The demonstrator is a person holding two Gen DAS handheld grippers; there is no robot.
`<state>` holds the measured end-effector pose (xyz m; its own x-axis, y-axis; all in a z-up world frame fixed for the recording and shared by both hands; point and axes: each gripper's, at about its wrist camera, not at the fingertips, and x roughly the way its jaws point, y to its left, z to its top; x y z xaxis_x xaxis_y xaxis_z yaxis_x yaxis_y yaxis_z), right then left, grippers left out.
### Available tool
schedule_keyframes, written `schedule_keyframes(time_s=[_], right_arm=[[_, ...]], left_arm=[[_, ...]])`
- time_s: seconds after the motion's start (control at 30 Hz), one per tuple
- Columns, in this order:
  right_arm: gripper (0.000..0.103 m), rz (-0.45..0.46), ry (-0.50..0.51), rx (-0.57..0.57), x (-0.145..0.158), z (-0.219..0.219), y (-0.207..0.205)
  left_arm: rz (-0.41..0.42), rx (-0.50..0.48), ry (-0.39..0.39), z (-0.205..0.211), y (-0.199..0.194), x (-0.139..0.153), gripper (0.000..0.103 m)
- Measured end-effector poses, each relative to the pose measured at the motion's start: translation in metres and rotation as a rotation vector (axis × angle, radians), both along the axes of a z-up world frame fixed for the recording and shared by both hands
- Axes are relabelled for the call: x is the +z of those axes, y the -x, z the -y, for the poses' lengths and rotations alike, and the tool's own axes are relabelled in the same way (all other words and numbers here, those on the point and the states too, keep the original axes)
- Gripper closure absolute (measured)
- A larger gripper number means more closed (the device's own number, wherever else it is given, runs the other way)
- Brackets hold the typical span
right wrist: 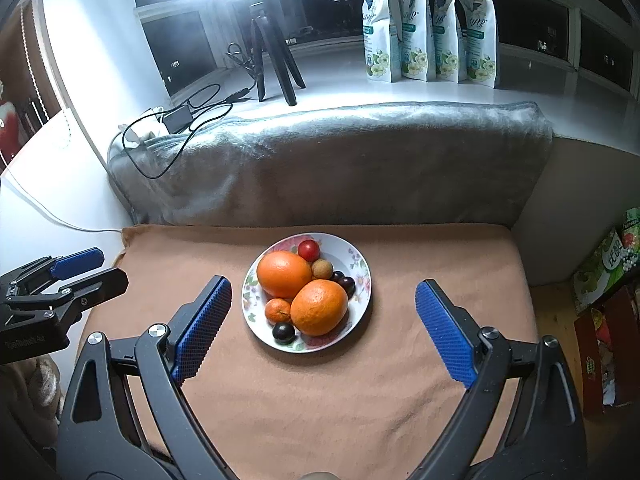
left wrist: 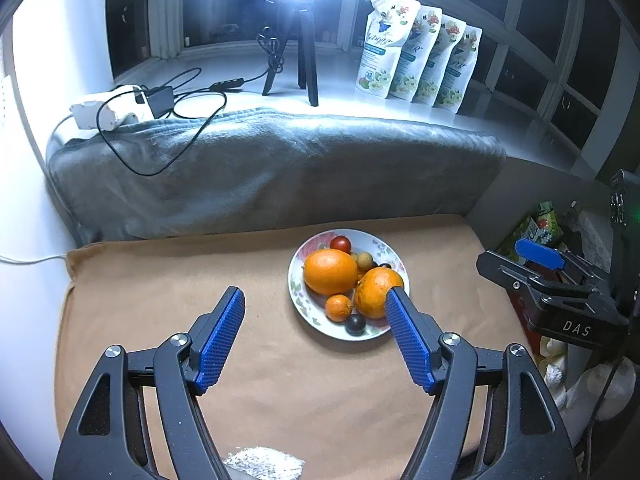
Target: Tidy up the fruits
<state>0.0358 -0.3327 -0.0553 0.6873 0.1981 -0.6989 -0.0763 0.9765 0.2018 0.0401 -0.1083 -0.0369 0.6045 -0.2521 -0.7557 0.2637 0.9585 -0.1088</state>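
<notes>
Left wrist view: left gripper (left wrist: 316, 300) wide, empty — plate (left wrist: 298, 286) ahead, all visible fruit on it.
Right wrist view: right gripper (right wrist: 323, 294) wide, empty; oranges (right wrist: 319, 307) on plate — sorting looks finished.

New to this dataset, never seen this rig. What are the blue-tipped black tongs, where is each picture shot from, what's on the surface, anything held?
No robot: a person carries a two-finger gripper in each hand, each with a fisheye camera looking along its fingers. One picture is from the left gripper, the other from the right gripper; each also shows the other gripper at its edge. Both stand open and hold nothing. On the tan blanket sits a floral plate with two big oranges, a small orange, a red tomato, a brown fruit and dark plums. Behind: a grey blanket, tripod, four pouches.
</notes>
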Motion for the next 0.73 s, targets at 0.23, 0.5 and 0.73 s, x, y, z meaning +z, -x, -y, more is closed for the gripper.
schedule_keyframes(time_s=[0.23, 0.5, 0.73], right_arm=[[0.008, -0.009, -0.004, -0.010, -0.002, 0.002, 0.007], [0.008, -0.016, -0.010, -0.009, -0.005, 0.004, 0.009], [0.008, -0.027, -0.015, -0.015, -0.010, 0.005, 0.015]], left_arm=[[-0.012, -0.011, -0.005, 0.004, 0.005, -0.002, 0.021], [0.011, -0.003, -0.011, 0.004, 0.013, 0.000, 0.021], [0.021, 0.002, -0.013, 0.003, 0.017, 0.002, 0.021]])
